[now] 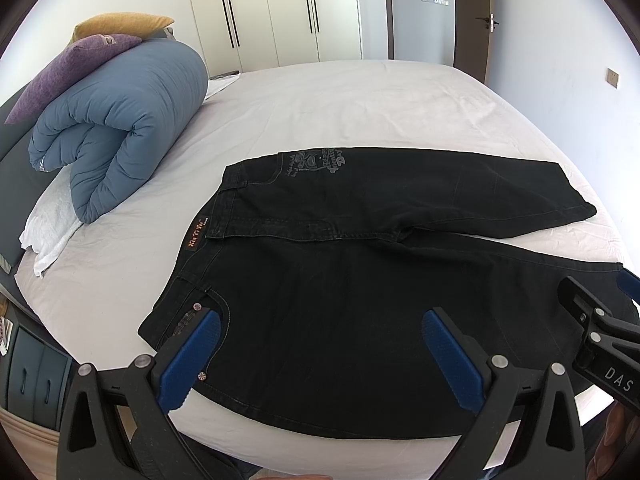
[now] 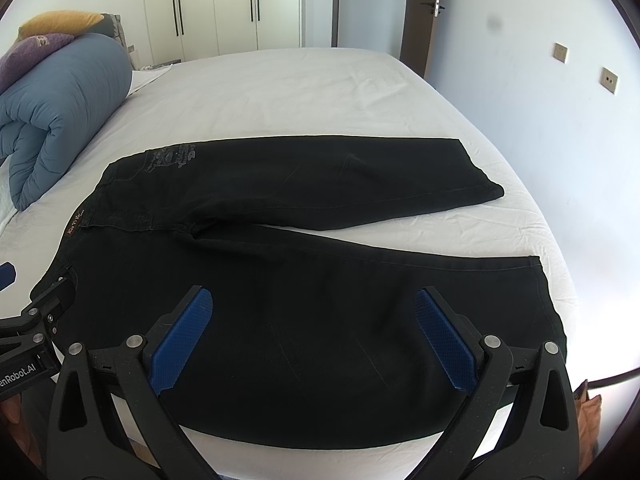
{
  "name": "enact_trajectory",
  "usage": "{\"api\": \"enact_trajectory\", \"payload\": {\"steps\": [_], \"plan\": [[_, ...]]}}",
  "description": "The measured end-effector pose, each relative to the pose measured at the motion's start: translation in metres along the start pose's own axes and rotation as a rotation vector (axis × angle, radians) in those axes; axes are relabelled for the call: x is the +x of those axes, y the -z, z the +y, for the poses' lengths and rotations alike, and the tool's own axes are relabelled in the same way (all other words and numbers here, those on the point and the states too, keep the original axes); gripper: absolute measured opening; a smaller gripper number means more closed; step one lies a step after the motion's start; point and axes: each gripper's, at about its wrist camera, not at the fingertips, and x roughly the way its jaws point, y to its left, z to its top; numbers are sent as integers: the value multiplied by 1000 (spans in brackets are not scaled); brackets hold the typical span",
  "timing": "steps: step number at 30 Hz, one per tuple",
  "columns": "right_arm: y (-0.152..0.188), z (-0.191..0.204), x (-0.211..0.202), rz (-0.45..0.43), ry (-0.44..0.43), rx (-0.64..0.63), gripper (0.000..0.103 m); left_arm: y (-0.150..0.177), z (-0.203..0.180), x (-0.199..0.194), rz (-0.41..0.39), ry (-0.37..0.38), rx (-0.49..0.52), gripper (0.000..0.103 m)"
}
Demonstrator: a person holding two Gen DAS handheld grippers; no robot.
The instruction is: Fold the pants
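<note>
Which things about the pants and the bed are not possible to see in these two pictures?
- Near edge of the pants: both views, hidden behind the left gripper and right gripper.
- Waistband label: both views, lettering too small to read.
- Grey print: both views, too small and distorted.
- Folded blue duvet: right wrist view, cut off by the left edge.

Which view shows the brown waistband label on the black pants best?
The left wrist view: the brown waistband label on the black pants is larger there, and its orange lettering shows, though unreadable. In the right wrist view the label is a small brown strip at the waistband's left edge.
</note>
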Motion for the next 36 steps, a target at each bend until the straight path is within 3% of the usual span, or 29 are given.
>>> {"api": "enact_trajectory", "payload": {"steps": [16,23,28,32,34,36], "plan": [[3,8,1,6,-12,-3,103,4,2,4,8,6,-2,103],[-3,12,13,23,-45,-26,103,-2,9,23,43,34,-7,103],[-25,20,38,53,-133,-75,103,-29,30,64,107,93,13,103],[-61,35,63,39,-198,-167,103,-70,50,95,42,129,58,103],[-80,42,76,26,-234,-215,103,-92,54,118,101,123,108,103],[-98,48,89,25,-288,-253,103,-121,64,141,104,156,128,103]]}}
